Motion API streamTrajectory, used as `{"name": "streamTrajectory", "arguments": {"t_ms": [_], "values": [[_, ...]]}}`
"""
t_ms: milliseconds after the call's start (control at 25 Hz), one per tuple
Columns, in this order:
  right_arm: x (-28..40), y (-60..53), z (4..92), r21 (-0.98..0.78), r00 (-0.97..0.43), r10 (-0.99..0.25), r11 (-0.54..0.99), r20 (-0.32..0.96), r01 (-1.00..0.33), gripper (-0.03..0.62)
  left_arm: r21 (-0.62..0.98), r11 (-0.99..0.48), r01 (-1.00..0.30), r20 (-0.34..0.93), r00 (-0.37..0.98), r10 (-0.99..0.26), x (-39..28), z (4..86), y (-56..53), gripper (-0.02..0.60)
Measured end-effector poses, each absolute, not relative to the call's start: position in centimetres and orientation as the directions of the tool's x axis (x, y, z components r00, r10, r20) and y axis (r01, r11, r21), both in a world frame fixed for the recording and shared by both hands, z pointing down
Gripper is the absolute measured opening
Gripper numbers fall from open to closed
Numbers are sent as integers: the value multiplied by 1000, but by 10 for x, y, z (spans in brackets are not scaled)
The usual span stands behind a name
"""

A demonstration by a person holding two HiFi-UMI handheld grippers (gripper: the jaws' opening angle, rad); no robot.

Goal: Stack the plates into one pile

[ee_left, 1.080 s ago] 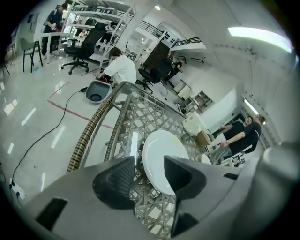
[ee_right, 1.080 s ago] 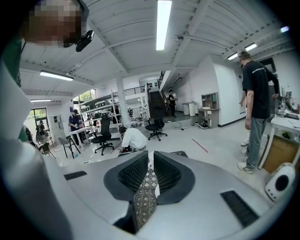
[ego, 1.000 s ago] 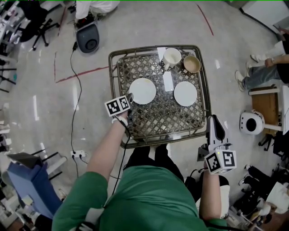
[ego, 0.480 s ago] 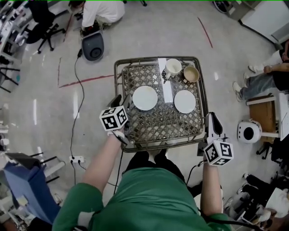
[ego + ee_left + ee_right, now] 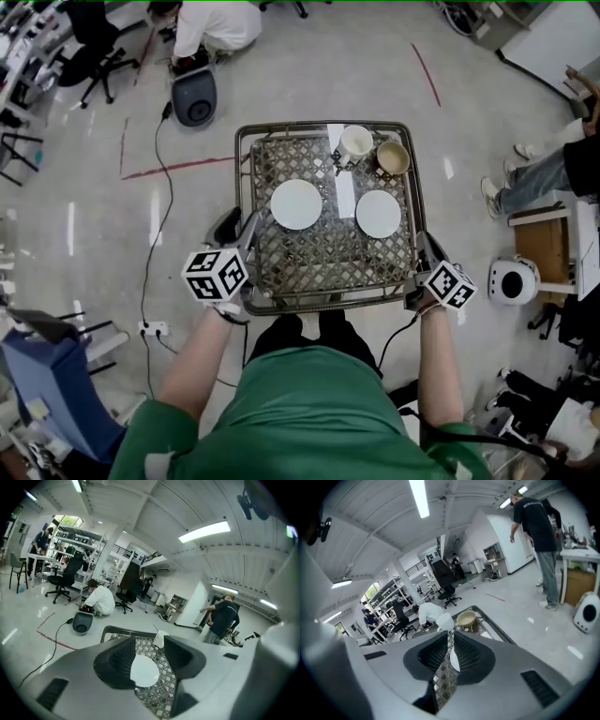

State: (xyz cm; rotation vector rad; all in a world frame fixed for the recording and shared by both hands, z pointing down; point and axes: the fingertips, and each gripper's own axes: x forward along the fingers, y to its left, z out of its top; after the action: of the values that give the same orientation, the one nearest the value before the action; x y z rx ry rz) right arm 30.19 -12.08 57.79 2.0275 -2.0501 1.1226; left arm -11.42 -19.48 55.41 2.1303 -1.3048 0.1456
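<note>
Two white plates lie apart on the lattice table: the left plate and the right plate. My left gripper hovers off the table's front left corner. It is open and empty, and the left plate shows far off through the gap between its jaws. By the front right corner is my right gripper, with its jaws nearly together and nothing between them. Through that slit only a sliver of the right plate shows.
A white mug and a tan bowl stand at the table's far edge, with a white strip between the plates. A grey floor unit, a cable, a small white device and seated people surround the table.
My left gripper has lifted and drawn back from the left plate's edge to the front left corner. The right gripper has dropped and come in toward the front right corner.
</note>
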Motion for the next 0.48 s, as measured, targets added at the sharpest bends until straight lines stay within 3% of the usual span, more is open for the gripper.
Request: {"name": "streamTrajectory", "arguments": {"t_ms": [280, 480], "values": [[340, -116, 694, -702, -317, -754, -256, 575, -665, 92, 408, -259, -875, 450, 440, -777, -99, 556, -173, 195], [352, -124, 743, -756, -382, -715, -311, 585, -576, 115, 377, -212, -902, 490, 388, -781, -96, 563, -166, 195]]}}
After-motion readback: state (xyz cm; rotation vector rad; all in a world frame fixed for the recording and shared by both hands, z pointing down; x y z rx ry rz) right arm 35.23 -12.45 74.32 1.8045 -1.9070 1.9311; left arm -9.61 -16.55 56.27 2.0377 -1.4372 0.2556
